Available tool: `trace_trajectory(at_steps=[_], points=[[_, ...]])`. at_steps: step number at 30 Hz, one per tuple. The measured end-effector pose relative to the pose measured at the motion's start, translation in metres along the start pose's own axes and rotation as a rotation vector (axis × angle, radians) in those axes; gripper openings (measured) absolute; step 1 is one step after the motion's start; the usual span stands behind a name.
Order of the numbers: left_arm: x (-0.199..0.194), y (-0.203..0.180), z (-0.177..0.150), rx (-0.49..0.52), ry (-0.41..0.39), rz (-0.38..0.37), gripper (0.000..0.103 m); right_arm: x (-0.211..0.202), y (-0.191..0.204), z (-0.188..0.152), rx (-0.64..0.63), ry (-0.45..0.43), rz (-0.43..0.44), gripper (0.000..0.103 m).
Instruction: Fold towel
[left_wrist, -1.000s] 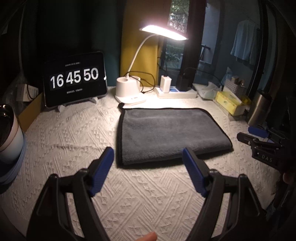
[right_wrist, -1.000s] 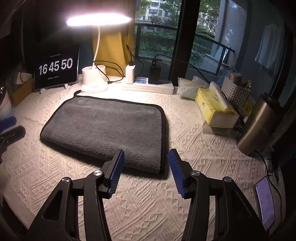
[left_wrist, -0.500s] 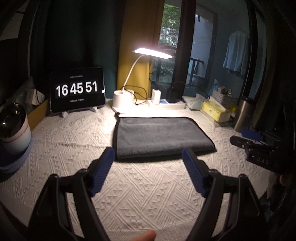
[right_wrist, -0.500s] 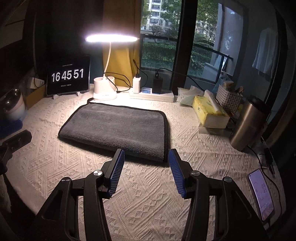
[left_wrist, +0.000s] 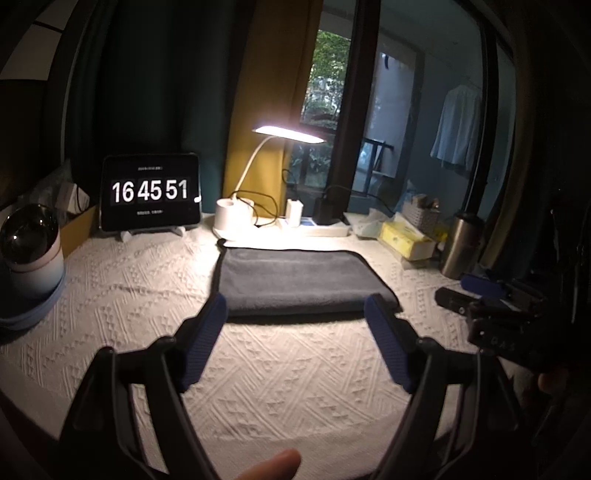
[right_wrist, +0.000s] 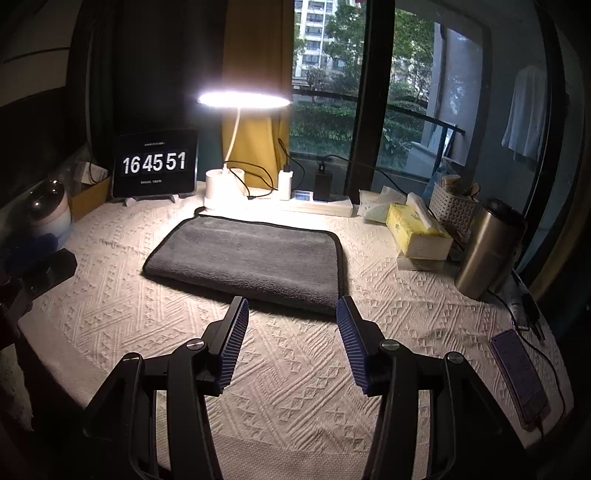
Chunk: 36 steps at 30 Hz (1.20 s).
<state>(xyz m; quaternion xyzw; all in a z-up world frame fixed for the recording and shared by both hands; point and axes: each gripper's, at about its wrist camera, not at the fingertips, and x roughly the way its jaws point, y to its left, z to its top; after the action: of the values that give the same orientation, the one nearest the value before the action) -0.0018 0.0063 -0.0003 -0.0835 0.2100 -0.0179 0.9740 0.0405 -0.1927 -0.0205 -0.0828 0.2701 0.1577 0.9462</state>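
The grey microfibre towel (right_wrist: 251, 260) lies folded flat on the textured tablecloth (right_wrist: 295, 362). Left gripper (left_wrist: 295, 325) and right gripper (right_wrist: 291, 328) hover released, empty. Folding appears complete.

A lit white gooseneck desk lamp (right_wrist: 243, 100) is my main light, its head blown out to pure glare at upper centre of the right wrist view. It throws a warm pool over the cream textured tablecloth (right_wrist: 295, 354) and a dark shadow along the near edge of the folded grey microfibre towel (right_wrist: 251, 258). Daylight enters through the window (right_wrist: 325, 74) at top centre. Both frames fall to black at their corners, with fisheye bending at the edges. My left view is dimmer and slightly soft, especially its right side. The black tablet clock (left_wrist: 150, 191) glows, digits legible.
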Motion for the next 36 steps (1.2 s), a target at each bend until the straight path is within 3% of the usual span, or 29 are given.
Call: trace_trajectory(at_steps=[2,15,26,36], points=[[-0.004,-0.004,-0.003,0.020,-0.012,-0.009,0.098,-0.004,0.003,-0.004,0.003,-0.006,0.010,0.053],[-0.035,-0.001,-0.014,0.011,-0.071,0.031,0.098,-0.048,0.015,-0.033,0.009,-0.124,0.003,0.053],[-0.074,-0.013,-0.023,0.093,-0.231,0.089,0.098,-0.085,0.019,-0.055,0.010,-0.233,-0.036,0.053],[-0.078,-0.011,-0.024,0.085,-0.233,0.091,0.098,-0.087,0.024,-0.058,-0.003,-0.237,-0.030,0.053]])
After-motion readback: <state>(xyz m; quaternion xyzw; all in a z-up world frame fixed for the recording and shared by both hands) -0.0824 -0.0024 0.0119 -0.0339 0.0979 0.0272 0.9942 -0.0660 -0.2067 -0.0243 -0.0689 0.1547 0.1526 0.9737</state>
